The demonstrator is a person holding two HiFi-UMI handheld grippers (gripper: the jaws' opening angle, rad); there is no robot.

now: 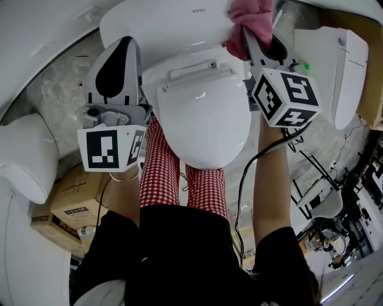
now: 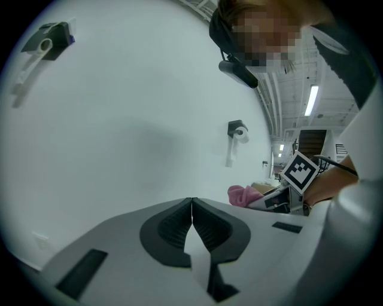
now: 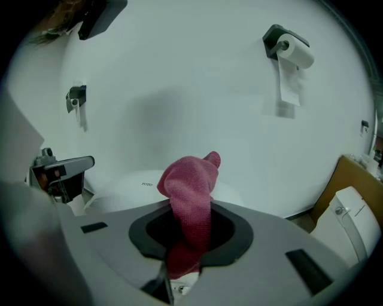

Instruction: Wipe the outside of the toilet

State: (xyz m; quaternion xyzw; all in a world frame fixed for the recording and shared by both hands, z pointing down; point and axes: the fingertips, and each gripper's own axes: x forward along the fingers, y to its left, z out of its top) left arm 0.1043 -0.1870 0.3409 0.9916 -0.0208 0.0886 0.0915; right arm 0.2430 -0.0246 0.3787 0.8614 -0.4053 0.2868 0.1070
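The white toilet (image 1: 203,119) stands below me with its lid down; its tank top (image 1: 167,24) lies beyond the lid. My right gripper (image 1: 250,34) is over the tank's right end, shut on a pink cloth (image 1: 254,18). In the right gripper view the cloth (image 3: 191,185) stands up out of the right gripper (image 3: 188,230), with the tank (image 3: 134,185) behind it. My left gripper (image 1: 124,43) hovers left of the toilet, beside the tank. Its jaws are shut (image 2: 191,204) with nothing between them. From there the cloth (image 2: 242,194) shows at the right.
Another white toilet (image 1: 24,155) stands at the left and a third one (image 1: 341,72) at the right. A cardboard box (image 1: 72,209) lies on the floor at the lower left. Toilet paper holders (image 3: 290,51) hang on the white wall. Red checked trouser legs (image 1: 161,173) stand before the bowl.
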